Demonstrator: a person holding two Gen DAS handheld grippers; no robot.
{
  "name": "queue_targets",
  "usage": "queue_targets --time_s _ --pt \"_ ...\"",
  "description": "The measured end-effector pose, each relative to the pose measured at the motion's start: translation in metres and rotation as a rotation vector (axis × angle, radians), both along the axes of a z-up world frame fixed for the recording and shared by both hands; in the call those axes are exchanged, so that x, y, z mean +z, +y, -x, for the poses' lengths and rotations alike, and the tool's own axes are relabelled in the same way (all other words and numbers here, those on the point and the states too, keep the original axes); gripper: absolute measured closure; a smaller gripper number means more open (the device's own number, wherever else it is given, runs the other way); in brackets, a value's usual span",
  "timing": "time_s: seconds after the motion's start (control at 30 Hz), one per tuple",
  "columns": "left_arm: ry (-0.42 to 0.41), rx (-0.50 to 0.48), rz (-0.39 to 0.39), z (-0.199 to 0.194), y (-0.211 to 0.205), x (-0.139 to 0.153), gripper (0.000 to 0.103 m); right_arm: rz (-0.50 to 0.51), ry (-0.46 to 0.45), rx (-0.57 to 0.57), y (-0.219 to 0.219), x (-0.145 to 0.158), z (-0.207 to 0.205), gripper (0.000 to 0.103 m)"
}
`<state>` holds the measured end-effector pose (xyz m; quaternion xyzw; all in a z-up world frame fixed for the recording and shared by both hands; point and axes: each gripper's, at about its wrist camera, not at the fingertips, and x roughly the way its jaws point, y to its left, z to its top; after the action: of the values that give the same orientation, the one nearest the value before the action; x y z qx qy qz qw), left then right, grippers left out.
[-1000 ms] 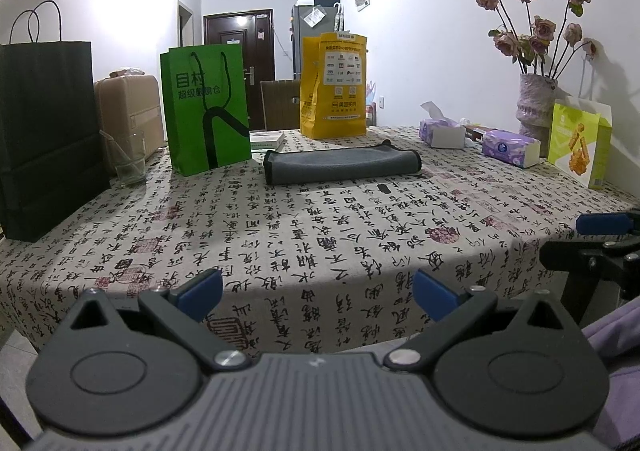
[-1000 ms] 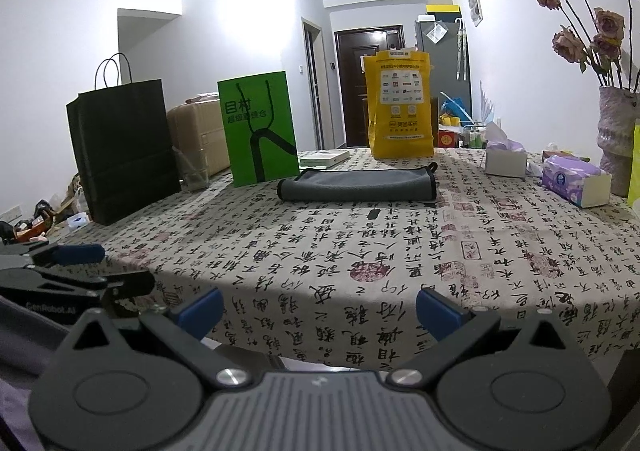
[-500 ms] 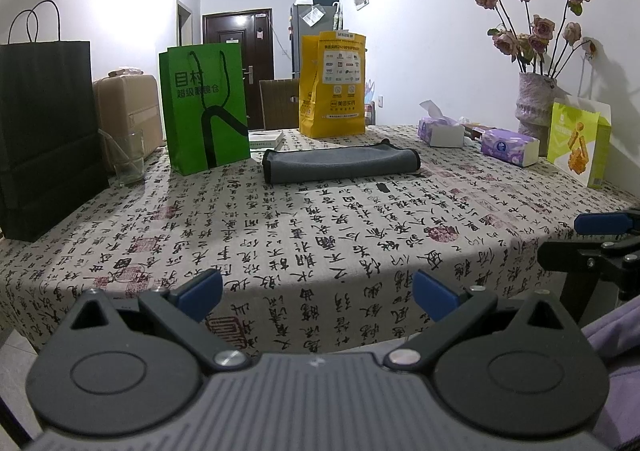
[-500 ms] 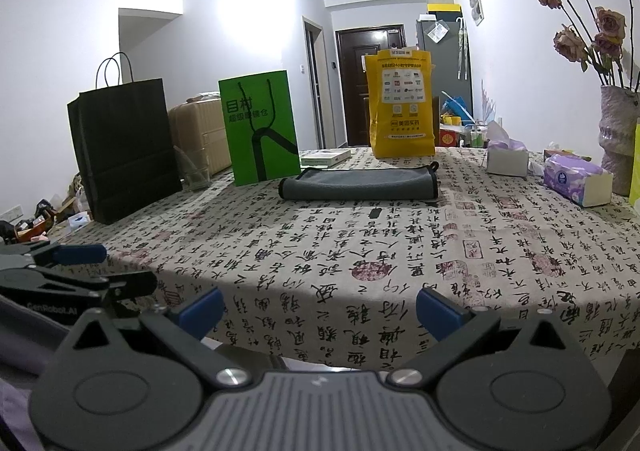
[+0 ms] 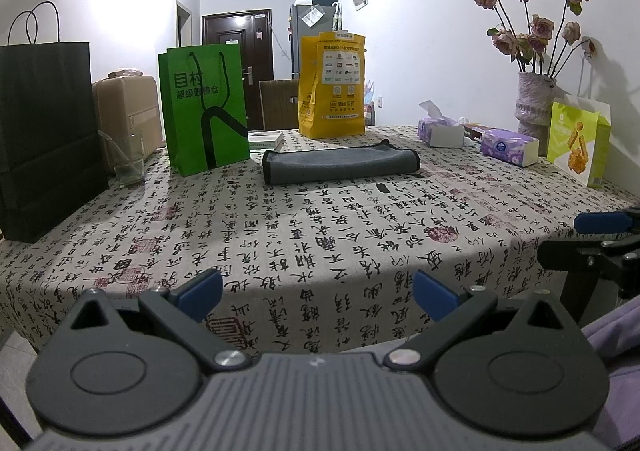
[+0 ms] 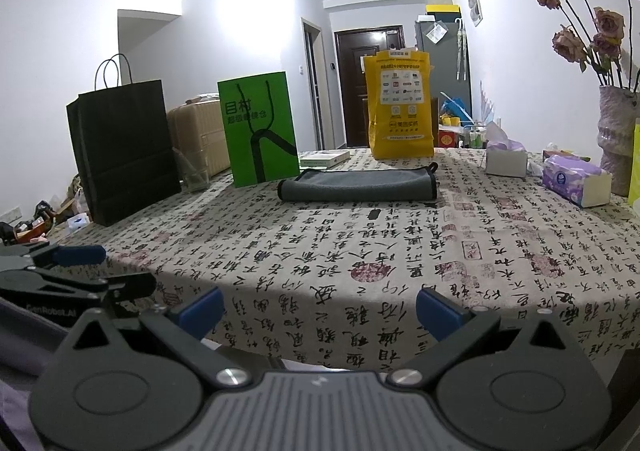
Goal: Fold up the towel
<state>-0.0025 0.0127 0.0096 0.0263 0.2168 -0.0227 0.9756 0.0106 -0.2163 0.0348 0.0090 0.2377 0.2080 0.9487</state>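
A grey towel (image 5: 340, 165) lies folded into a long flat band on the far middle of the table; it also shows in the right wrist view (image 6: 358, 184). My left gripper (image 5: 318, 293) is open and empty, held off the table's near edge, far from the towel. My right gripper (image 6: 320, 309) is also open and empty at the near edge. Each gripper shows at the side of the other's view: the right one (image 5: 592, 239) and the left one (image 6: 72, 267).
The table has a calligraphy-print cloth (image 5: 320, 235). On it stand a black bag (image 5: 44, 131), a green bag (image 5: 204, 107), a yellow bag (image 5: 332, 91), a glass (image 5: 128, 163), tissue boxes (image 5: 508, 147), a flower vase (image 5: 532, 103) and a snack box (image 5: 576, 143).
Both views have shifted very slightly; the towel and the open grippers stay as they were.
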Motion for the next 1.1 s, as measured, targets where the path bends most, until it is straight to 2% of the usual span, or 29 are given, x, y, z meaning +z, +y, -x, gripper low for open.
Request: queue_targets --time_s 1.1 --pt "0.000 -0.016 -0.001 -0.0018 0.0018 0.0012 0.000 0.003 -0.001 -0.004 -0.0016 -0.0006 -0.0023 0.000"
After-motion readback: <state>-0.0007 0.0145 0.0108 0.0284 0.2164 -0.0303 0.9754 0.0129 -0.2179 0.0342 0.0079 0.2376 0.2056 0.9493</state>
